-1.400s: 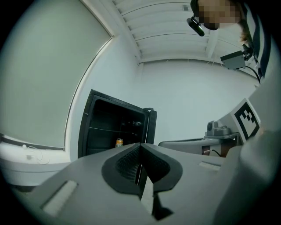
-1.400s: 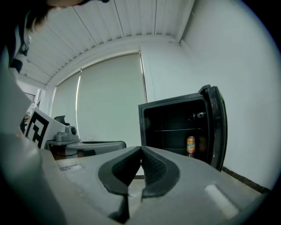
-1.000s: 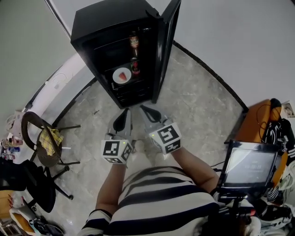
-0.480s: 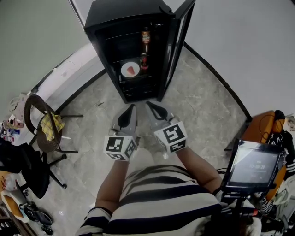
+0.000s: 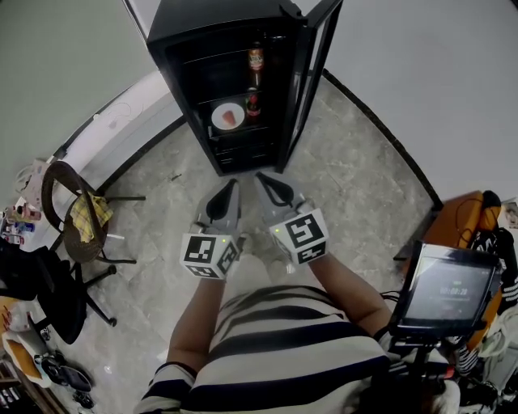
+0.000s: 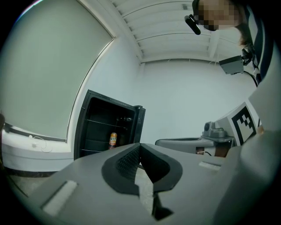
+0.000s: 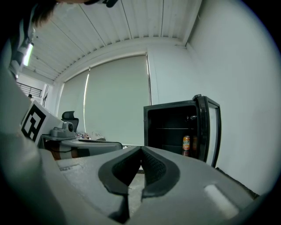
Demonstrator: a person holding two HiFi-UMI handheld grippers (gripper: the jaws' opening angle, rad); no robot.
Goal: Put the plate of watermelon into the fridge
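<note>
A white plate with a red watermelon slice (image 5: 228, 116) rests on a shelf inside the open black fridge (image 5: 202, 24). Its door (image 5: 312, 73) stands open to the right. A can (image 5: 256, 58) sits on the upper shelf, and a dark bottle (image 5: 253, 104) stands right of the plate. My left gripper (image 5: 229, 187) and right gripper (image 5: 265, 179) hang side by side above the floor, in front of the fridge and apart from it. Both are shut with nothing between the jaws. The left gripper view shows the can (image 6: 113, 139); the right gripper view shows the can (image 7: 186, 144) too.
A wooden chair (image 5: 69, 234) with a yellow cloth stands at the left, next to a black chair (image 5: 40, 295). A white ledge (image 5: 121, 129) runs behind the fridge. A monitor (image 5: 443, 291) on a stand is at the right. Marble floor (image 5: 356, 186) lies around the fridge.
The head view has shifted, so the fridge now sits slightly higher and farther. Both grippers stay shut and side by side, drawn back a little from the fridge.
</note>
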